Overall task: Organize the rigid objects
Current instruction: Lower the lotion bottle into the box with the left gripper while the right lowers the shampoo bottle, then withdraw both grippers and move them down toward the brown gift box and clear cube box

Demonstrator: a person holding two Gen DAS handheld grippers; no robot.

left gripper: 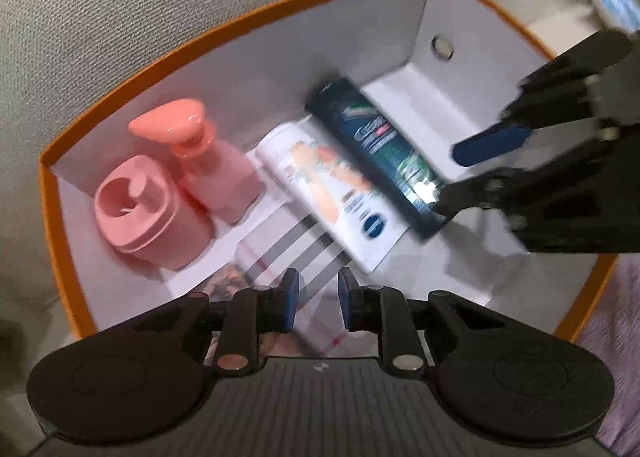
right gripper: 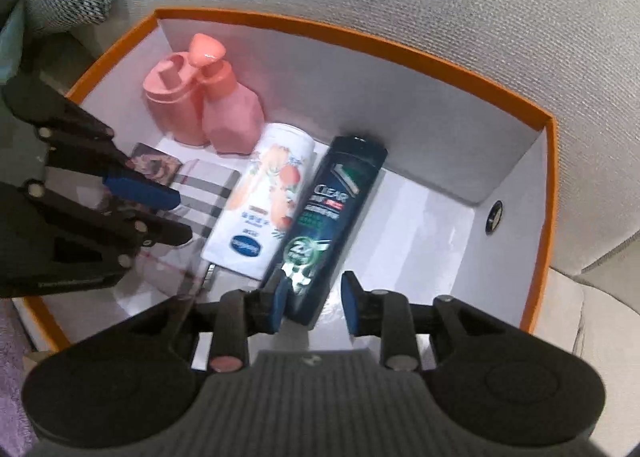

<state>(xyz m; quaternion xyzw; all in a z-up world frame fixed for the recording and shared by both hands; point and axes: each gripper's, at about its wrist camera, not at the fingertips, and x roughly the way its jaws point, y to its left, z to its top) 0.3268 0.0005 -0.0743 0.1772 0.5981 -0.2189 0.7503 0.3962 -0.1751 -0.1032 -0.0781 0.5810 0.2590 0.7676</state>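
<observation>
Motion blur smears the bottle labels in the left view. Both grippers, left (left gripper: 318, 299) and right (right gripper: 313, 299), hover slightly parted and empty over the orange box (right gripper: 552, 193), where the dark bottle (right gripper: 332, 217) and white bottle (right gripper: 260, 201) lie side by side.

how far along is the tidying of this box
Mostly done, it looks. In the orange box two pink dispensers stand together in a corner, and the white bottle and dark bottle lie side by side, with flat cards beside them. Neither hand-held gripper, left or right, holds anything; both are open. No loose items show outside the box.
</observation>
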